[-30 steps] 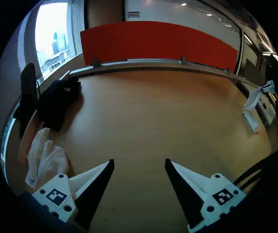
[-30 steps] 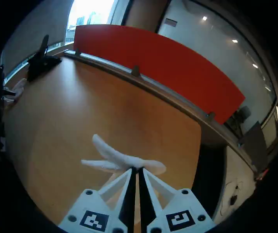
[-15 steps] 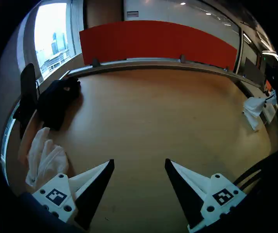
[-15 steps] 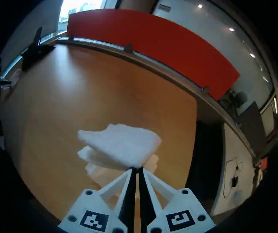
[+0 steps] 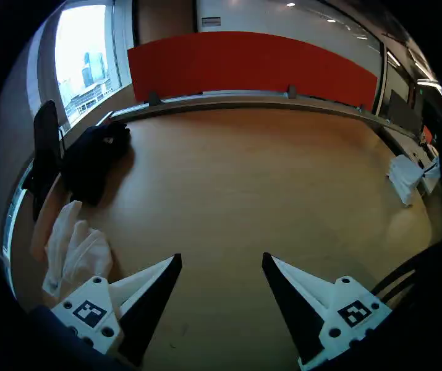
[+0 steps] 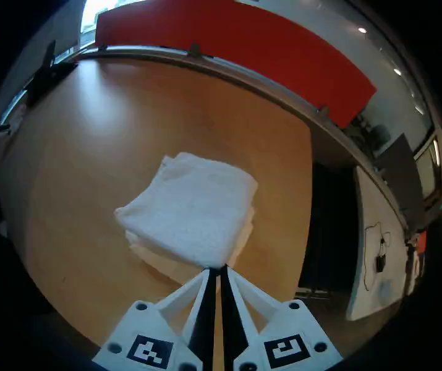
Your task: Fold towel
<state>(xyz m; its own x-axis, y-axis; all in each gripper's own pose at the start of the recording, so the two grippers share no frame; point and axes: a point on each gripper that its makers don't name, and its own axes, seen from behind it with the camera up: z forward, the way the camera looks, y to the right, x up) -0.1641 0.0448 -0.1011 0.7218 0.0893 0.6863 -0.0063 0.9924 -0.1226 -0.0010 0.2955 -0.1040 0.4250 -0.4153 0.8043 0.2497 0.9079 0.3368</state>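
A white towel point(image 6: 190, 210) lies on the wooden table point(image 6: 97, 142) as a folded stack, its top layer spread flat. My right gripper point(image 6: 219, 270) is shut on the towel's near corner, which runs in between the fingertips. In the left gripper view the same towel point(image 5: 404, 178) is a small white shape at the far right edge of the table point(image 5: 251, 179). My left gripper point(image 5: 221, 256) hovers open above bare wood, far from the towel, with nothing between its fingers.
A crumpled white cloth pile point(image 5: 72, 253) lies near the left finger, with a black bag point(image 5: 91, 161) and a dark chair point(image 5: 44, 142) beyond it. A red partition point(image 5: 251, 65) lines the far edge. The table's edge point(image 6: 310, 198) drops off just right of the towel.
The right gripper has come down and forward, laying the held towel flap over into a flat folded stack. The left gripper has stayed where it was, open.
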